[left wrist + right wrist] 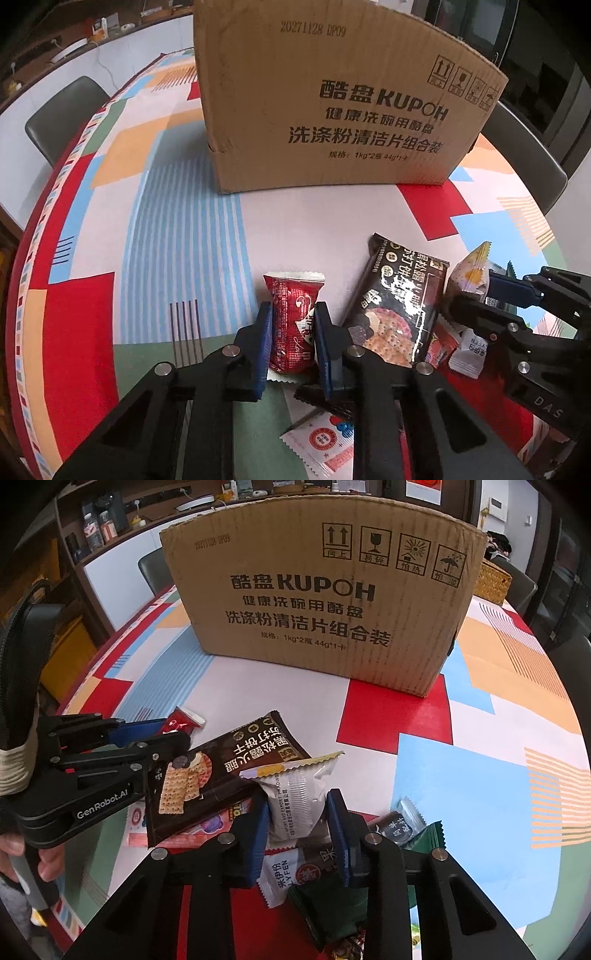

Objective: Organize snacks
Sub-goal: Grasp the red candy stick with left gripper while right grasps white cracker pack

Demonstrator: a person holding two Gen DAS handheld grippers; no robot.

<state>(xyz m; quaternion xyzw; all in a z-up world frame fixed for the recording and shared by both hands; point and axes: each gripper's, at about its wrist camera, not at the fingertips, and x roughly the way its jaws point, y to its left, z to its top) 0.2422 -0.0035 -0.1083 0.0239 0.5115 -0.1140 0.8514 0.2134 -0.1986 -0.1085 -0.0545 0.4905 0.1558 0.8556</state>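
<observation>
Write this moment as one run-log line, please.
left gripper: shut on red packet | right gripper: shut on white packet | cardboard box: behind pile | both packets: not yet boxed

A red snack packet (291, 317) stands between the left claw's pads; a white packet (297, 805) sits upright between the right claw's, beside a black cracker pack (221, 775).

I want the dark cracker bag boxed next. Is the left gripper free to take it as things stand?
Probably not yet. The left gripper is shut on the red snack packet, so its jaws are occupied. The dark cracker bag lies right beside it, uncovered on top, so reach is not the problem.
</observation>
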